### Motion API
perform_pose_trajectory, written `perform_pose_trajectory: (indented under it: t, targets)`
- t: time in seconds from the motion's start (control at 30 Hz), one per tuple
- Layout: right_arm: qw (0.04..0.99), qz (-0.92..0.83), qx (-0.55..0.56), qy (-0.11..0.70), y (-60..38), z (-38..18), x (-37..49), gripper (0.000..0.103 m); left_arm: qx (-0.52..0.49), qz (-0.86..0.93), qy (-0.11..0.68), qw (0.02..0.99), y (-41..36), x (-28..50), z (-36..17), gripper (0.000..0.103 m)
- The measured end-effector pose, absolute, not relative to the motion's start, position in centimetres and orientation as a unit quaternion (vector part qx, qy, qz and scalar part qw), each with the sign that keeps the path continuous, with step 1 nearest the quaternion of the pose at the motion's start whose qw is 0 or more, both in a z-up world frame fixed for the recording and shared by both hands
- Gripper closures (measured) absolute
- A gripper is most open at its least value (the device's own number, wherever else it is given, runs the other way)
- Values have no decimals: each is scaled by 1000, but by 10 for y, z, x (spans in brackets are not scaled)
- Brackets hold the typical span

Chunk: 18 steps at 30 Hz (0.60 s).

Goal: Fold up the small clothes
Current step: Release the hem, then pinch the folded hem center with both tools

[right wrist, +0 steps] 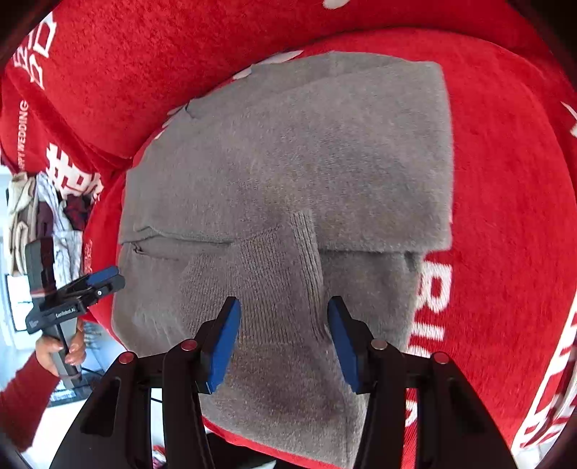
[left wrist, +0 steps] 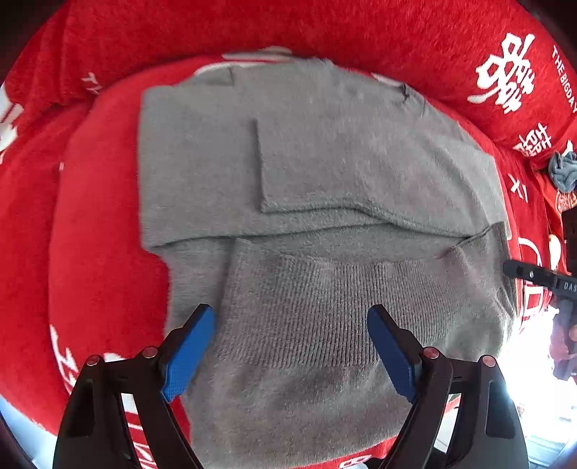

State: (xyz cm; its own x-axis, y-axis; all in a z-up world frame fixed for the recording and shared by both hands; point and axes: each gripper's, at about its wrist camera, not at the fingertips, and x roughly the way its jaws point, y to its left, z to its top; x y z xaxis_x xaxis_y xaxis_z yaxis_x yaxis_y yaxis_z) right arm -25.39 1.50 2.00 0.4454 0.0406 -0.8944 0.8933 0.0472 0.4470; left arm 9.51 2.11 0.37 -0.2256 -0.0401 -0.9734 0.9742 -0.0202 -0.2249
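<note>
A grey fuzzy sweater (left wrist: 324, 162) lies flat on a red seat cushion (left wrist: 97, 216), with its sleeves folded in across the body and the ribbed hem nearest me. My left gripper (left wrist: 290, 346) is open and empty, hovering over the ribbed hem. My right gripper (right wrist: 283, 339) is open and empty above the same sweater (right wrist: 306, 144), over a ribbed sleeve cuff (right wrist: 288, 249). The left gripper also shows at the left of the right wrist view (right wrist: 104, 279). The right gripper's tip shows at the right edge of the left wrist view (left wrist: 533, 274).
The red cushion (right wrist: 505, 180) carries white lettering. A red backrest cushion (left wrist: 324, 32) rises behind the sweater. A grey cloth (left wrist: 562, 171) lies at the far right. A pile of other clothes (right wrist: 43, 209) lies off the cushion's left.
</note>
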Motion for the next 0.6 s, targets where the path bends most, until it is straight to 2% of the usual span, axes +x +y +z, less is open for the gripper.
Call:
perform_pose_trajectory:
  t: [0.13, 0.2, 0.23, 0.27, 0.3, 0.33, 0.37, 0.6]
  targets:
    - [603, -351, 594, 400, 12, 11, -245, 49, 455, -565, 532, 437, 25, 92, -4, 23]
    - [602, -362, 577, 417, 14, 11, -236, 49, 456, -566, 530, 436, 27, 93, -4, 41]
    - [601, -367, 568, 425, 15, 12, -233, 49, 462, -563, 524, 441, 27, 95, -4, 53]
    - [601, -375, 554, 437, 17, 13, -227, 50, 463, -567, 520, 441, 29, 97, -3, 74]
    - [600, -384, 538, 452, 20, 15, -222, 53, 457, -576, 520, 434, 30, 100, -2, 89]
    - [597, -392, 524, 464, 22, 16, -217, 69, 453, -580, 528, 425, 30, 102, -2, 99]
    - [594, -400, 511, 476, 25, 18, -213, 95, 447, -582, 533, 420, 33, 104, 1, 98]
    - [604, -458, 433, 488, 54, 65, -187, 96, 395, -624, 526, 421, 42, 126, 44, 99]
